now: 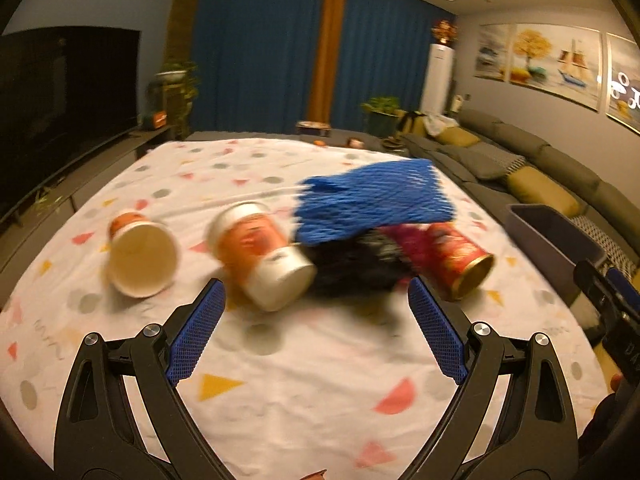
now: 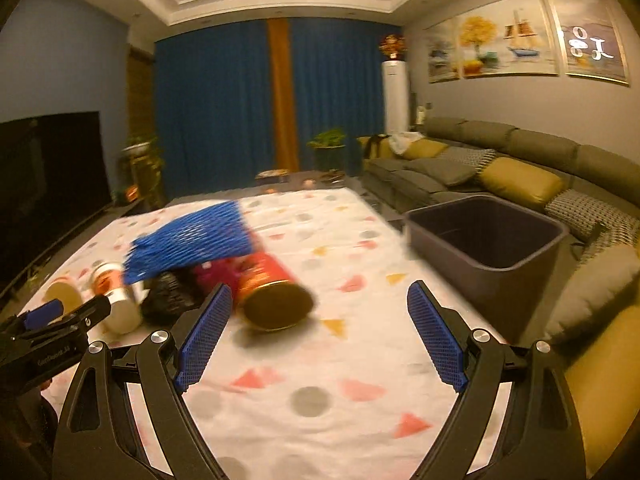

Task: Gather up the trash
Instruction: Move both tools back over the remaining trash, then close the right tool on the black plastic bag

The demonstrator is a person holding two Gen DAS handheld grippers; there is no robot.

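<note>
Over the near edge of the tabletop [image 1: 304, 412], your left hand-held gripper [image 1: 316, 312] and right hand-held gripper [image 2: 320, 316] hang wide open, empty. You're approaching: cups [image 1: 264, 256], red can [image 2: 272, 296] and blue netting [image 1: 376, 204] lie mid-cloth; bin [image 2: 484, 236] off the right edge, sofa and curtains beyond.

I note a white patterned tablecloth [image 2: 320, 380] over the table. Beyond it hang blue curtains [image 2: 224, 112] with an orange strip between. A dark television [image 1: 68, 112] stands at left; a grey sofa [image 2: 500, 152] with yellow cushions runs along the right wall, beneath framed paintings [image 2: 500, 40].
</note>
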